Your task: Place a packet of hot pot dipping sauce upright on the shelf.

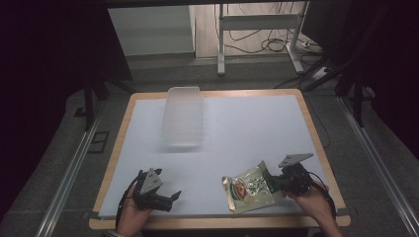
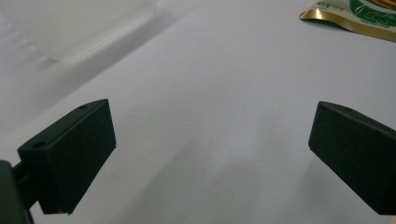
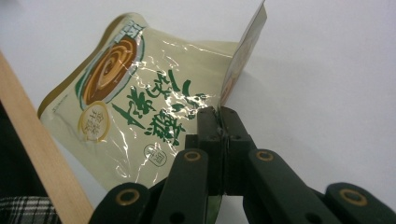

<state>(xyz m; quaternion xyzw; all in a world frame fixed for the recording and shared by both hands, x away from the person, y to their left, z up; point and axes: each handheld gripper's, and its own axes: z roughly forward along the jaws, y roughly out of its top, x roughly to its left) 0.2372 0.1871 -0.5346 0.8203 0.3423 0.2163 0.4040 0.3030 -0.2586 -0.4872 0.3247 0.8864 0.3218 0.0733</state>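
A cream and green snack pouch [image 1: 251, 189] with gold edges lies near the table's front right; its printed face [image 3: 140, 107] has a brown swirl and green characters. My right gripper [image 1: 274, 183] is shut on the pouch's right edge, which folds up between the closed jaws [image 3: 219, 114]. My left gripper [image 1: 174, 196] rests at the front left on the white sheet, its jaws wide apart with nothing between the black pads [image 2: 74, 154]. A corner of the pouch [image 2: 355, 16] shows far off in the left gripper view.
A clear plastic tub [image 1: 184, 116] stands at the back centre of the white table cover [image 1: 247, 128]. The wooden table edge [image 3: 42, 154] runs close beside the pouch. Metal frame legs and cables [image 1: 262, 34] lie on the floor beyond the table.
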